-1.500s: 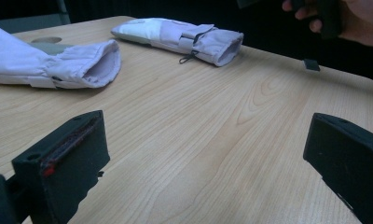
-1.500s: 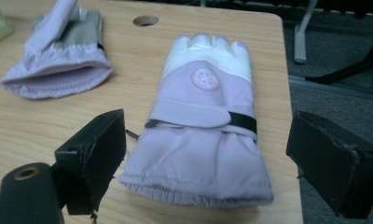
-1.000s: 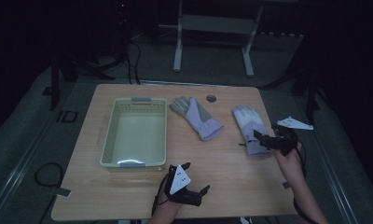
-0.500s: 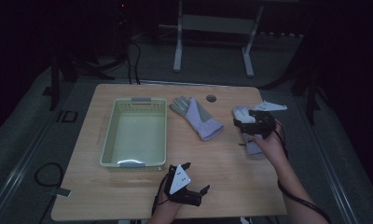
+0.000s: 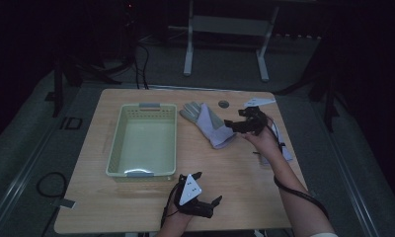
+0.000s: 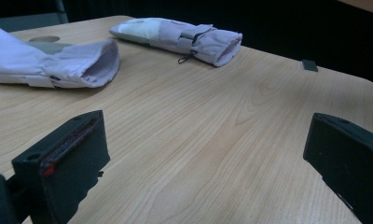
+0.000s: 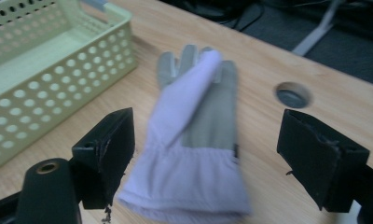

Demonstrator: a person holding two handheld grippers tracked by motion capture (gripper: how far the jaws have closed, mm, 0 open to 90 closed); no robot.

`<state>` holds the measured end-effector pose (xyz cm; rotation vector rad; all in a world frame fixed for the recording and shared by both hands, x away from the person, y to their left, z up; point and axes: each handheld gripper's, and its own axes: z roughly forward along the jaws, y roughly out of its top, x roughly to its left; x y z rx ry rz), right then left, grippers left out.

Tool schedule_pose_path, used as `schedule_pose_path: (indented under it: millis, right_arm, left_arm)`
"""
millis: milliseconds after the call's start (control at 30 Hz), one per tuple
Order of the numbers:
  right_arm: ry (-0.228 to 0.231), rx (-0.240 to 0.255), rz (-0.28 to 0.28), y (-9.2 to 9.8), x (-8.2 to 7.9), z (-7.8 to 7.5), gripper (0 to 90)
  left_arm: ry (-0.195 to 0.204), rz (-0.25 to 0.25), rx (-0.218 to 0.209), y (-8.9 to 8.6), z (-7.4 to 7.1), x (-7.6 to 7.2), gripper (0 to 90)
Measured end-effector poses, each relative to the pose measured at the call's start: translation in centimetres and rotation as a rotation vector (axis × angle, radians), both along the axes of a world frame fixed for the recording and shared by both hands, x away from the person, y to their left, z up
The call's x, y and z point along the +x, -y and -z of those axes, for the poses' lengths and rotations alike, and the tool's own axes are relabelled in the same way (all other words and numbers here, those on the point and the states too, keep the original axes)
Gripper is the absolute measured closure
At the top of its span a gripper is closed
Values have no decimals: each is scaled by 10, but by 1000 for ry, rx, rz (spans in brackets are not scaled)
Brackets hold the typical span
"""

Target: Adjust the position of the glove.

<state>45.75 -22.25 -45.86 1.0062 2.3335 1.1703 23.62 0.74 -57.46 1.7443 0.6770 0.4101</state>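
A pale lilac and grey glove [image 5: 208,124] [image 7: 198,140] lies flat in the middle of the wooden table, fingers toward the far side. My right gripper [image 5: 230,126] [image 7: 208,154] hovers at its cuff end, pointing left. Its jaws are open and have just been closing a little. The cuff lies between and below them, untouched. A second glove [image 5: 283,149] [image 6: 184,37] lies to the right, partly under the right hand. My left gripper [image 5: 208,187] [image 6: 198,154] rests open near the front edge with only bare wood between its jaws.
A pale green perforated basket [image 5: 117,143] [image 7: 44,70] stands empty left of the middle glove. A round cable hole [image 5: 223,104] [image 7: 293,94] sits near the far edge. The floor around the table is dark, with a metal stand behind.
My right hand has swept left from the right-hand glove to the cuff of the middle glove. The left hand and both gloves have stayed put.
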Motion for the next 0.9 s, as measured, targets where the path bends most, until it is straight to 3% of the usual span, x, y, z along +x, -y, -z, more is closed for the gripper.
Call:
schedule_pose_path:
  millis: [200,333,633,700,900]
  right_arm:
    - [-40,-26,-23,-23,16,14,230]
    - [-72,-82,-39,-35,27,23,266]
    - [-119,-86,-37,-49,45,36,272]
    - [-152,-104,-32,-53,52,45,273]
    - [-183,-128,-23,-53,62,60,297]
  left_arm:
    - [5,3,3,0,0,0,1]
    - [2,6,0,0,0,0,2]
    - [3,8,0,0,0,0,1]
    - [1,10,-3,0,0,0,1]
    - [3,15,0,0,0,-1,2]
